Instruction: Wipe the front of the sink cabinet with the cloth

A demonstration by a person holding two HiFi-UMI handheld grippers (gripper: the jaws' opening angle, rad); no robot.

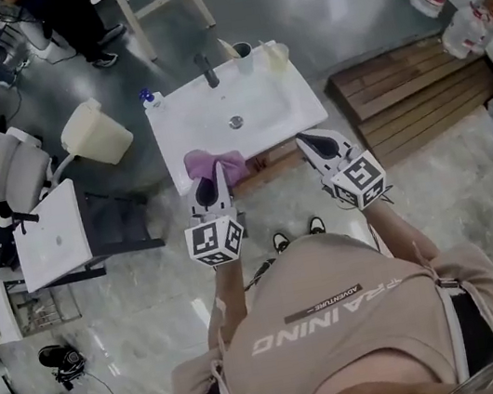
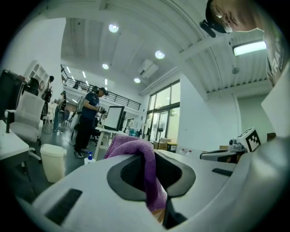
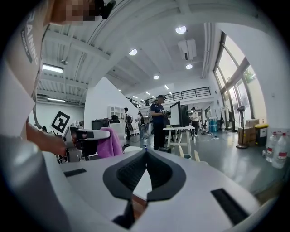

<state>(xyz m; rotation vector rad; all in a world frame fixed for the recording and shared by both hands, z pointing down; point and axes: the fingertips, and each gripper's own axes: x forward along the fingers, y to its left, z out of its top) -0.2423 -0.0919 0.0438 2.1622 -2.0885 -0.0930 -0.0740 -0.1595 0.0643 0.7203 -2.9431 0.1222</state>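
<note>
Purple cloth point(image 1: 214, 164) point(image 2: 146, 170) was pinched between the jaws of the left gripper point(image 1: 211, 175) point(image 2: 152, 158), bunched up above the pads and trailing down through the gap between them. From the head view, cloth and gripper hung over the near edge of the white sink point(image 1: 185, 128), close to its left front corner, with the cloth overlapping the rim. Only a thin brown strip of the sink cabinet front point(image 1: 271, 164) showed below that edge, and whether the cloth touched it could not be told. The right gripper point(image 1: 310, 140) point(image 3: 146, 156) was held just beside the sink's right front corner, its jaws brought together at the tips with nothing between them; through the slit lower down only a pale surface and some wood showed. In the right gripper view the left gripper point(image 3: 86, 135) appeared off to the left with the cloth point(image 3: 100, 142) draped from it. A dark faucet point(image 1: 207, 69) stood at the back of the sink, two cups point(image 1: 242, 50) near it, and a cream bin point(image 1: 95, 133) sat on the floor to the left. The person's shoes point(image 1: 295, 232) stood just in front of the cabinet.
</note>
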